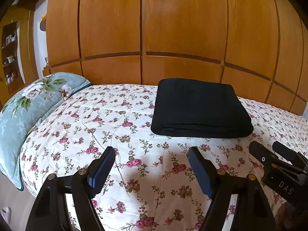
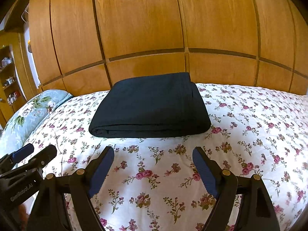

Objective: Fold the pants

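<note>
The black pants (image 1: pixel 200 107) lie folded into a neat flat rectangle on the floral bedspread (image 1: pixel 119 127), toward the far side of the bed. They also show in the right wrist view (image 2: pixel 152 105). My left gripper (image 1: pixel 151 154) is open and empty, held above the bedspread in front of the pants. My right gripper (image 2: pixel 153 154) is open and empty too, in front of the pants' near folded edge. Each gripper shows at the edge of the other's view: the right one (image 1: pixel 269 150), the left one (image 2: pixel 38 151). Neither touches the pants.
A wooden wardrobe wall (image 1: pixel 154 28) stands right behind the bed. A light blue floral pillow (image 1: pixel 28 104) lies at the bed's left end. Shelves with small items (image 1: pixel 9 57) are at far left. The bedspread (image 2: pixel 250 134) stretches on to the right.
</note>
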